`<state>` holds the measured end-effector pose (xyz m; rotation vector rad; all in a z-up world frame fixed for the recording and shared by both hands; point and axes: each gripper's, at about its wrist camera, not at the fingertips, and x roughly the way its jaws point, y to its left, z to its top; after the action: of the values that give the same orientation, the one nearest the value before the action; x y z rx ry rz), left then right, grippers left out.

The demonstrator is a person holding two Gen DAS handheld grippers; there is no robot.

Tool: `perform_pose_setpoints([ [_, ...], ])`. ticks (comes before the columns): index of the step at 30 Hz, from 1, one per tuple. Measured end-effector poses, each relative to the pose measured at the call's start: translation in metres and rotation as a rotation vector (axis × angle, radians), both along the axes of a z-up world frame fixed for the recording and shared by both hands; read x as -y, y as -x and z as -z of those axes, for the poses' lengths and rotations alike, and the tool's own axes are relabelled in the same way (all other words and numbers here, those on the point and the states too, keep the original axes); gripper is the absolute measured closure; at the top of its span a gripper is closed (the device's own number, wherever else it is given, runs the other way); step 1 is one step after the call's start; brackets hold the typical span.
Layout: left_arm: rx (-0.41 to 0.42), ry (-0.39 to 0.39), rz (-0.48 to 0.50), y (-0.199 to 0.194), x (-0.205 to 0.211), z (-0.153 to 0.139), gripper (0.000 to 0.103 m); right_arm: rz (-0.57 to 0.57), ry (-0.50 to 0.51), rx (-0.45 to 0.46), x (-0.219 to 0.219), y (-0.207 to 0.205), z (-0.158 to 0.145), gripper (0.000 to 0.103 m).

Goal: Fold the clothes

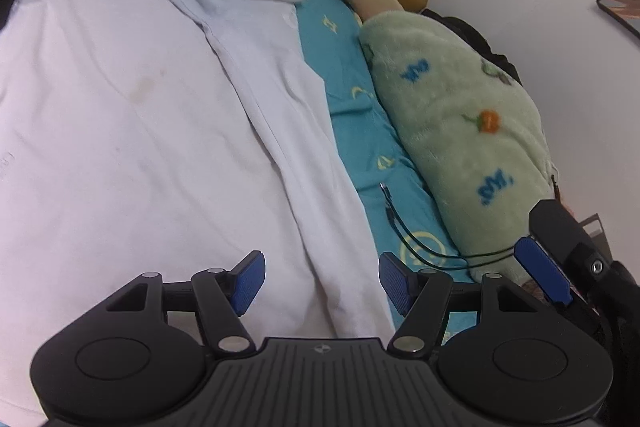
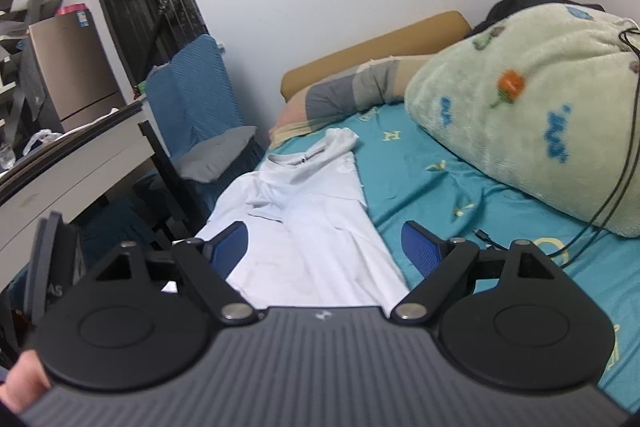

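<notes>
Left wrist view: your left gripper hangs w/ jaws spread wide, nothing between the blue pads, just above the near hem of the white shirt. The shirt lies flat on the teal bedsheet, filling the left and centre of the frame; its right side is folded inward in a long lengthwise strip, and the collar sits crumpled at the far end. Faint brownish stains show mid-shirt. There's a small pale mark on the chest but it's too blurred to read. Right of the shirt, the sheet carries yellow printed motifs, not legible as text. A thin black cable runs across the sheet toward the green fleece blanket, which has blue squiggles and an orange flower, no readable writing. At far right your right gripper pokes in.

Right wrist view: your right gripper is also released, jaws apart and empty, over the shirt's near end. Far left, a cardboard box on a desk has a blue-white label, unreadable. A blue chair stands just left of the bed. The striped pillow lies beyond the collar against the tan headboard.
</notes>
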<state>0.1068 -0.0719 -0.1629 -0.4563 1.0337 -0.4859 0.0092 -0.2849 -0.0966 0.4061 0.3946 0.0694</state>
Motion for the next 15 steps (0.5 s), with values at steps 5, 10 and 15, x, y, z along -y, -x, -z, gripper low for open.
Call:
perform_pose_setpoints([
  [5, -0.058, 0.044, 0.006, -0.013, 0.004, 0.018, 0.043, -0.031, -0.004, -0.070, 0.015, -0.014, 0.009, 0.018],
  [10, -0.069, 0.047, 0.011, -0.021, 0.007, 0.025, 0.043, -0.034, -0.023, -0.084, 0.024, -0.020, 0.013, 0.018],
  [15, -0.105, 0.073, 0.055, -0.020, 0.015, 0.036, 0.043, 0.068, -0.110, -0.090, 0.061, -0.018, 0.017, 0.016],
])
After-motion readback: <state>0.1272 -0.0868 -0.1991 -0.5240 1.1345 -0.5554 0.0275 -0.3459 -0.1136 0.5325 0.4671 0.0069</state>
